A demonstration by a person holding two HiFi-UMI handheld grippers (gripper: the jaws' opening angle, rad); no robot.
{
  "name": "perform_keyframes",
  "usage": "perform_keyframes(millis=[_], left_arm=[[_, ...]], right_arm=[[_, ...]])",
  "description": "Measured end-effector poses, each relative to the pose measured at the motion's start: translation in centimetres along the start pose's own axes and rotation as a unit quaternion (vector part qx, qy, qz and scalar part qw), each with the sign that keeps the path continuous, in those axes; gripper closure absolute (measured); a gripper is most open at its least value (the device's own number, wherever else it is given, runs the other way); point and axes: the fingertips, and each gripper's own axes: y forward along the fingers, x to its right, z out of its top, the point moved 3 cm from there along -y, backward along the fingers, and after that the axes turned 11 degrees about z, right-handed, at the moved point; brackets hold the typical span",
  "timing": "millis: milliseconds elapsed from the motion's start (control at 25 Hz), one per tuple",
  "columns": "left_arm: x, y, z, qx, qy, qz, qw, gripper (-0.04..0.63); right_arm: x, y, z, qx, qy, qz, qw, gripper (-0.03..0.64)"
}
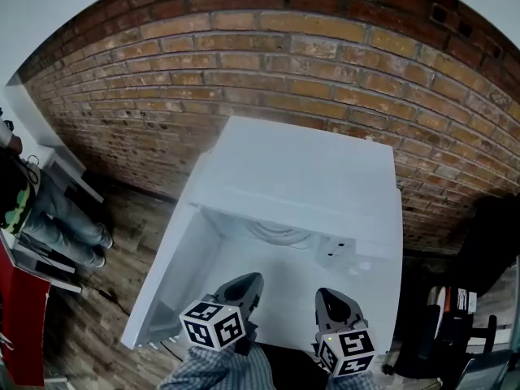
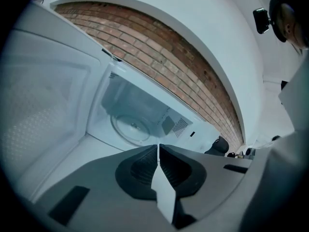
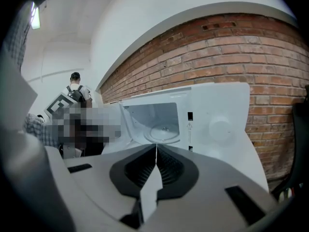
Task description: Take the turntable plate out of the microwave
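Note:
A white microwave [image 1: 309, 169] stands against a brick wall with its door [image 1: 172, 276] swung open to the left. The clear glass turntable plate [image 2: 131, 128] lies flat on the cavity floor; it also shows in the right gripper view as the plate [image 3: 164, 132], and from above only its front rim [image 1: 280, 234] peeks out. My left gripper [image 1: 246, 286] and right gripper [image 1: 331, 302] hover side by side in front of the opening, short of the plate. Both the left gripper [image 2: 158, 147] and the right gripper [image 3: 156, 147] are shut with nothing between the pads.
The open door [image 2: 43, 110] flanks my left gripper. The control panel with a round knob [image 3: 219, 127] sits right of the cavity. A person [image 1: 49, 218] stands at the far left by a white shelf. Dark equipment [image 1: 455, 315] crowds the floor on the right.

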Motion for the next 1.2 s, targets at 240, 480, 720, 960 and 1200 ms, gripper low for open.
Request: perform_keyframes(millis=[240, 480, 720, 960, 1200], left_arm=[[-1.9, 3.8, 0.6, -0.02, -0.065, -0.009, 0.9976, 0.583], [-3.5, 6.7, 1.7, -0.028, -0.086, -0.03, 0.9954, 0.489], [-5.5, 9.5, 1.5, -0.051, -0.112, -0.02, 0.9921, 0.449], [-7.2, 11.7, 1.6, -0.063, -0.145, -0.003, 0.9874, 0.448], [-8.3, 13.2, 1.1, -0.081, -0.159, 0.004, 0.984, 0.448]], right_arm=[[0.0, 1.8, 1.2, -0.008, -0.014, 0.012, 1.0, 0.598], [0.1, 3.5, 2.0, -0.014, -0.006, 0.004, 1.0, 0.598], [-0.8, 4.9, 1.5, -0.035, -0.008, 0.008, 0.999, 0.598], [-1.2, 5.6, 1.5, -0.044, -0.01, 0.005, 0.999, 0.598], [-0.9, 6.2, 1.6, -0.05, -0.006, 0.0, 0.999, 0.598]])
